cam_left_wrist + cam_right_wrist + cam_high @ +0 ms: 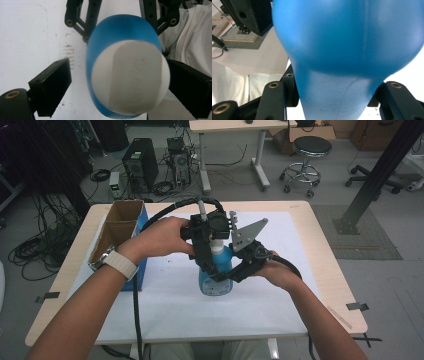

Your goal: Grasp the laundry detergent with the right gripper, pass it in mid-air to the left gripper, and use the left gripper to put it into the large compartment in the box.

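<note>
Grey floor with a stool, computer towers and loose cables lies behind the tabletop, which carries a white sheet and a brown-lined blue box at its left side. At the sheet's middle stands a blue bottle with a white cap; most of its upper part is hidden in the high view behind the two tools and the hands. Its label is too small to read there. In the left gripper view the cap is seen end-on, blurred and cut off at the bottom edge. The left tongs stand wide about it: one pad is clearly apart from it, the other sits right against its edge. The right tongs clamp the bottle's narrow waist, the bulging blue body blurred above them.
</note>
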`<move>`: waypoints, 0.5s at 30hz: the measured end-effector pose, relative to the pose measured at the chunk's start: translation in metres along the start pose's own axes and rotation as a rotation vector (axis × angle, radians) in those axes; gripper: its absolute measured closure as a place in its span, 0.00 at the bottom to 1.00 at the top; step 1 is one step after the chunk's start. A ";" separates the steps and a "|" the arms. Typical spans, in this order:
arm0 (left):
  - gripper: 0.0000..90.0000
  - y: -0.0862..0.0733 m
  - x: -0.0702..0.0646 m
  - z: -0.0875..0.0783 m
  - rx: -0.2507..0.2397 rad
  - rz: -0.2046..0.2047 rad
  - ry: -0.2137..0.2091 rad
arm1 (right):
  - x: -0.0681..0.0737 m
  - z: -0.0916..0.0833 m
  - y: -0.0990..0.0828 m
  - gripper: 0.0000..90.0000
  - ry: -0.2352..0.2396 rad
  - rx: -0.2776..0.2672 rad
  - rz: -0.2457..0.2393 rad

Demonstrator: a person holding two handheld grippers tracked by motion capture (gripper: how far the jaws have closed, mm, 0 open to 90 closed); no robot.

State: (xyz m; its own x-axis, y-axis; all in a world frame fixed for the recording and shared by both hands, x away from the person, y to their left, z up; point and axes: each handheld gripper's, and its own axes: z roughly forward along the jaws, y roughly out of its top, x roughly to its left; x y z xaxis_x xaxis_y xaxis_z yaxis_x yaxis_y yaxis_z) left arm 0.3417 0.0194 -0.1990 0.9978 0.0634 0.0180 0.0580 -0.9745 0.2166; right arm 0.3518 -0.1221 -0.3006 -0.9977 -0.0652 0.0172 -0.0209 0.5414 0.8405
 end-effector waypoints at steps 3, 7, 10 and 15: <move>0.12 0.001 0.000 0.001 0.001 0.001 -0.002 | 0.000 -0.001 0.000 0.50 -0.002 -0.001 0.002; 0.15 0.002 0.000 0.001 0.001 0.004 -0.004 | 0.000 -0.001 0.000 0.50 -0.004 -0.001 0.005; 0.17 0.002 0.000 0.001 0.000 0.005 -0.001 | 0.000 -0.001 -0.001 0.50 -0.002 0.000 0.003; 0.20 0.003 -0.001 0.001 0.004 0.006 -0.004 | 0.000 -0.001 -0.001 0.50 -0.003 0.000 0.004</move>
State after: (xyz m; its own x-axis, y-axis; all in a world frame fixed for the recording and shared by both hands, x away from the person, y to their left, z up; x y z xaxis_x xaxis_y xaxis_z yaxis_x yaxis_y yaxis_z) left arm 0.3413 0.0162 -0.1994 0.9983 0.0570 0.0150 0.0525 -0.9757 0.2127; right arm 0.3519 -0.1233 -0.3006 -0.9980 -0.0606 0.0187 -0.0172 0.5419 0.8403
